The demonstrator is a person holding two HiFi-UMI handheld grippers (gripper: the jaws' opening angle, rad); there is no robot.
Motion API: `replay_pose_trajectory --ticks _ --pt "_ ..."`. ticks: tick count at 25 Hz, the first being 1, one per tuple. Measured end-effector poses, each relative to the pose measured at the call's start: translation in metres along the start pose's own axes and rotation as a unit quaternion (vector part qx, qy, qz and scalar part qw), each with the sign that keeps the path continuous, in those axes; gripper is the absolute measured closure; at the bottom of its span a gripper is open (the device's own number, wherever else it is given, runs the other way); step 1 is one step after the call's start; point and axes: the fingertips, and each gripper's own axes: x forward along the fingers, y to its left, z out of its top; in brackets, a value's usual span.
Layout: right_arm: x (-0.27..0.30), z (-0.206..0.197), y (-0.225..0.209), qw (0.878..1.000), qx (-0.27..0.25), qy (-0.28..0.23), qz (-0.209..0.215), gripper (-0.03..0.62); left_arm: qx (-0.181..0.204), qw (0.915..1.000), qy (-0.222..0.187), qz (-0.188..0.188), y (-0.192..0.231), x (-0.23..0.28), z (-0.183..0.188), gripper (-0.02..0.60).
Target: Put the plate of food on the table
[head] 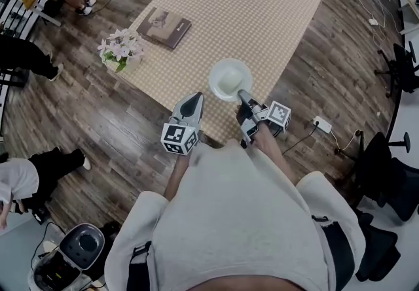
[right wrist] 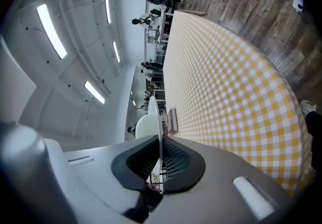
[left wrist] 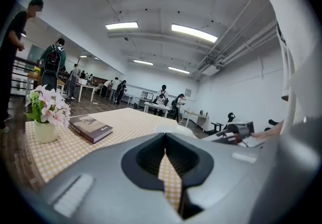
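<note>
right gripper (right wrist: 160, 140) clamped on plate (head: 214, 74) rim; food (head: 230, 80) only a pale blur; left gripper (left wrist: 165, 136) closed, empty.

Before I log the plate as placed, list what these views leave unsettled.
Head view: whether the plate touches the table; the camera looks steeply down.
Head view: what the food is; white on white, too small.
Right gripper view: the food, a plain white mound; the right gripper holds the plate edge-on.
Left gripper view: most of the plate, behind the left gripper.
</note>
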Motion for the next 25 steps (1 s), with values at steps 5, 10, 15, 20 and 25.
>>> replay_pose_trajectory --ticks 5,10,15,20,25 --pt "-0.001 -0.012 -0.014 1.000 0.015 0.013 -0.019 0.585 -0.017 0.9997 0.018 0.006 0.004 -0.006 -0.013 0.573" --pt "-0.003 -0.023 -0.035 0.998 0.026 0.026 -0.042 0.585 -0.034 0.9986 0.039 0.013 0.006 -0.014 -0.035 0.572" --pt "-0.004 -0.036 -0.059 0.997 0.039 0.038 -0.063 0.585 -0.053 0.9965 0.059 0.024 0.010 -0.025 -0.060 0.574" --pt "-0.006 -0.045 -0.082 0.994 0.044 0.052 -0.089 0.585 -0.070 0.9942 0.074 0.036 0.014 -0.036 -0.080 0.573" --pt "-0.002 -0.050 -0.091 0.993 0.037 0.064 -0.096 0.585 -0.082 0.9920 0.084 0.045 0.018 -0.043 -0.095 0.573"
